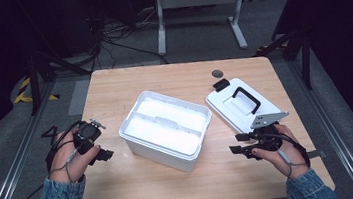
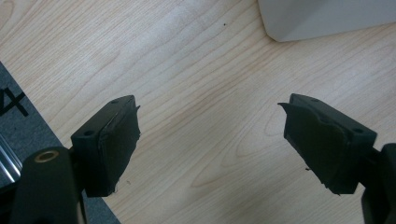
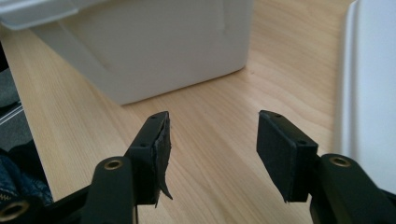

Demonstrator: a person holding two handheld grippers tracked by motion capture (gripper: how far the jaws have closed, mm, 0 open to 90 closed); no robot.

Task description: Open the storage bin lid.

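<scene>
Both grippers wait with nothing in them on either side of an open white storage box, its lid lying off to the right.

The left gripper (image 1: 101, 151) rests just left of the box, jaws spread wide over bare wood, the soft black pads frayed at their edges. The storage box (image 1: 165, 129) sits mid-table on the pale, grained wooden table (image 1: 124, 186): smooth moulded plastic, rounded corners, with an inner tray dividing the top. Right of it lies the flat lid (image 1: 240, 103), black carry handle and latch showing. The right gripper (image 1: 237, 143) hovers by the lid's near edge, jaws apart. Likely next: pinching the lid's thin rim or handle squarely and lifting it level across to the box.
</scene>
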